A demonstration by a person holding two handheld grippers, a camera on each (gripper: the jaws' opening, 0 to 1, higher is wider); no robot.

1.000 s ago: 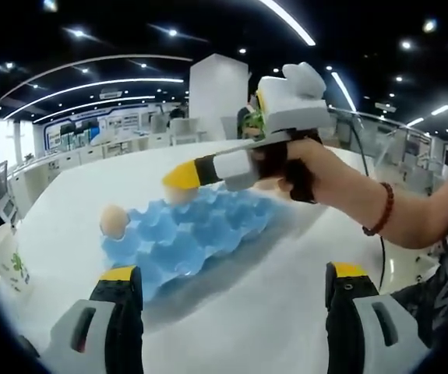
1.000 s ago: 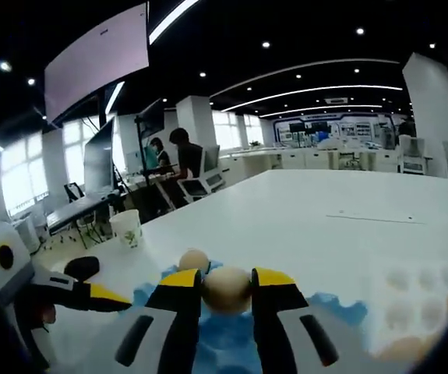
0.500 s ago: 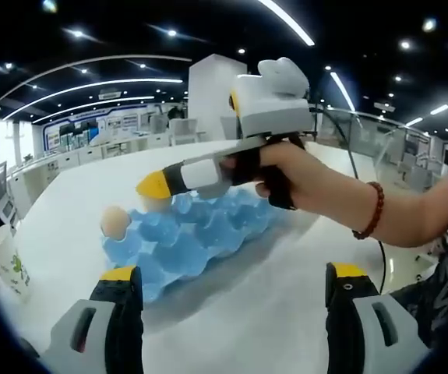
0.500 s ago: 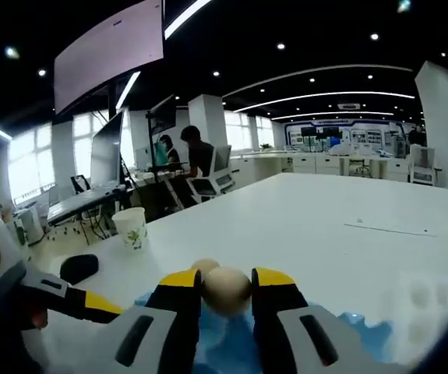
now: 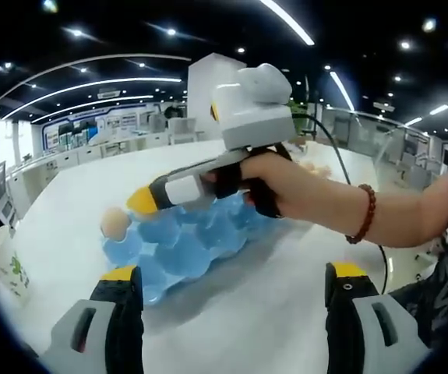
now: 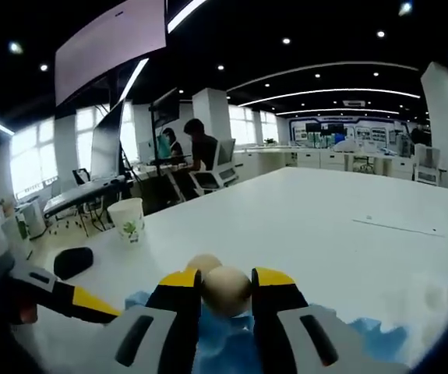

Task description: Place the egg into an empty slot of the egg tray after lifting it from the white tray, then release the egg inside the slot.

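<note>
The egg (image 6: 226,289) has a matt, pale tan shell. The tray (image 5: 178,246) at 9 o'clock in the left gripper view looks like thin, glossy blue plastic. The table (image 6: 301,226) is smooth white with a soft sheen. The cup (image 6: 128,220) looks like printed paper.

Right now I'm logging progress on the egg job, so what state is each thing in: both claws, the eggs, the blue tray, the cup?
Right claw: shut on an egg, over the blue tray.
Held egg: clamped between the jaws, not yet released.
Second egg: seated in a corner slot of the tray.
Blue tray: flat on the table, most slots empty.
Left claw: open, holding nothing.
Paper cup: upright on the table.
</note>
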